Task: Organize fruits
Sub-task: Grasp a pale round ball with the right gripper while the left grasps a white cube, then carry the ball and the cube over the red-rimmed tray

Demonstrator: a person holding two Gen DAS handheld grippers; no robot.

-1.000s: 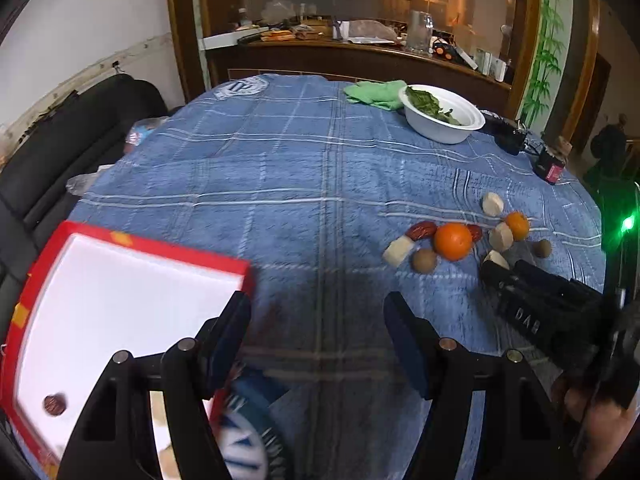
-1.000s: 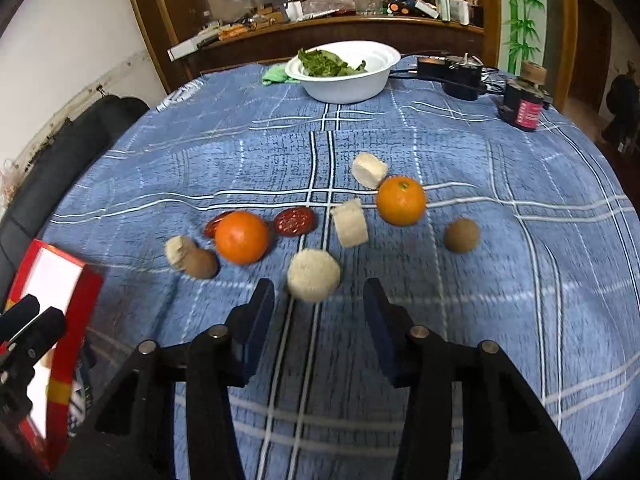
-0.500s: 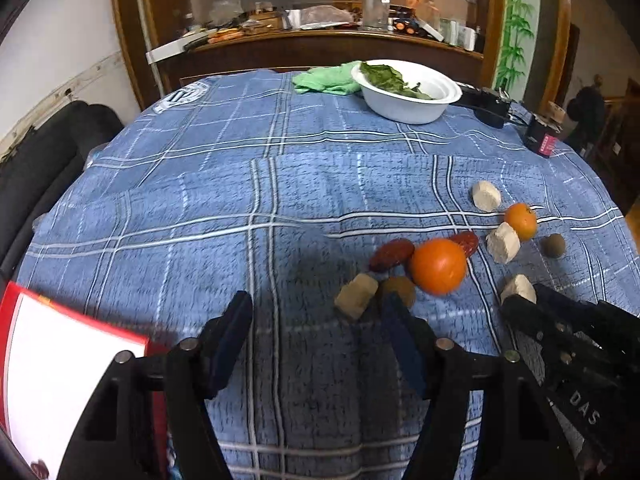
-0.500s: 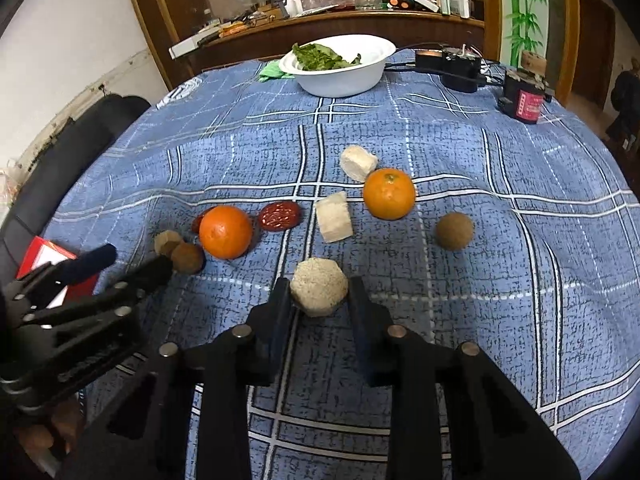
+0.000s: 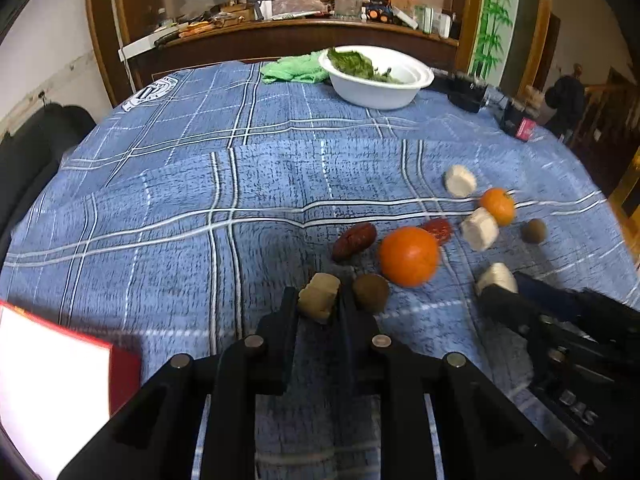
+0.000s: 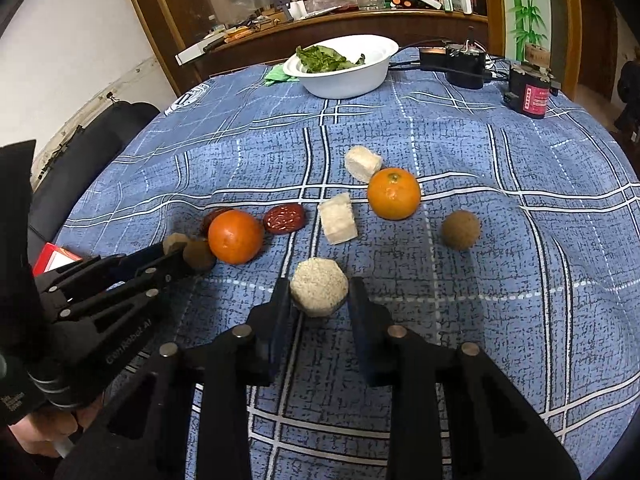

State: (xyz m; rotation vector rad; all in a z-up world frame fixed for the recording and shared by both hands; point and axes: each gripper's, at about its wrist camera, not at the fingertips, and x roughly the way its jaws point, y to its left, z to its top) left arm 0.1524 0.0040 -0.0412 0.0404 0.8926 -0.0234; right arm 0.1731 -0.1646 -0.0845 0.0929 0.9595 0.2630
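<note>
Fruits lie in a loose cluster right of centre on the blue cloth, so most of the sorting looks undone. The left gripper pinches a tan chunk at the cluster's near left edge, just beside a brown ball. The right gripper has its fingers against both sides of a pale chunk at the near edge; a firm pinch, I judge. Two oranges, two red dates, two more pale chunks and another brown ball wait untouched. A red-rimmed tray at the near left is cut off, its contents unseen. The far bowl holds greens.
</note>
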